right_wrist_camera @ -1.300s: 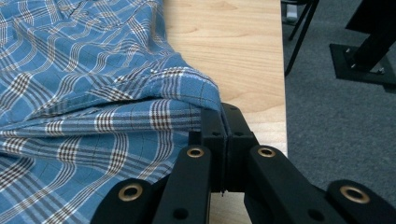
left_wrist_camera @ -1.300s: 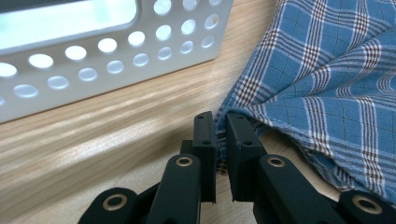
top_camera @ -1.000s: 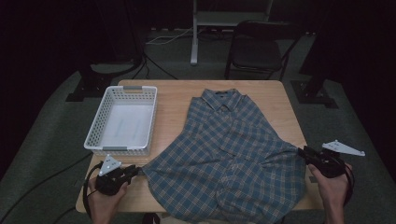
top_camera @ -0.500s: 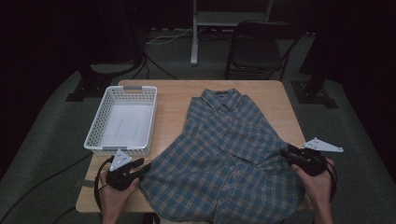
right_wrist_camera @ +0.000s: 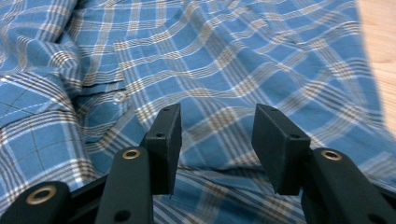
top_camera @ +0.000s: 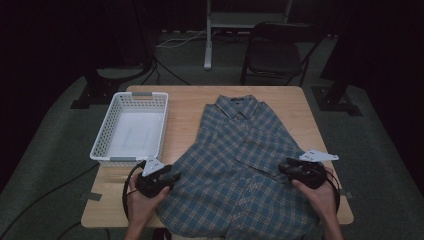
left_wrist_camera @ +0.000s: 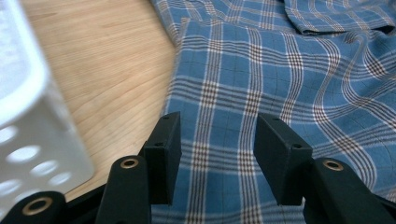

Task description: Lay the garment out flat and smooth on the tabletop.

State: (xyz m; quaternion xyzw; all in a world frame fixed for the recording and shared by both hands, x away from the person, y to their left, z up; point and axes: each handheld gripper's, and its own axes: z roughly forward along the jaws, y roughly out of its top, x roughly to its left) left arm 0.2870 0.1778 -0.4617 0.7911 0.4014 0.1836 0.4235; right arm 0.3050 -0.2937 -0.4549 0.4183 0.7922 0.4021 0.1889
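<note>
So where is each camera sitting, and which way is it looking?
High view: sits above the person's side of the table, looking forward and down at the plaid shirt and white basket; both hands show, with the left tongs and right tongs.
Left gripper view: rides on the left tongs, looking along the open jaws at the shirt's edge, with wood and the basket wall beside it.
Right gripper view: rides on the right tongs, looking along the open jaws at creased shirt.
Shared: all three show the shirt.

Overhead plus two close shirt (top_camera: 240, 170) views
</note>
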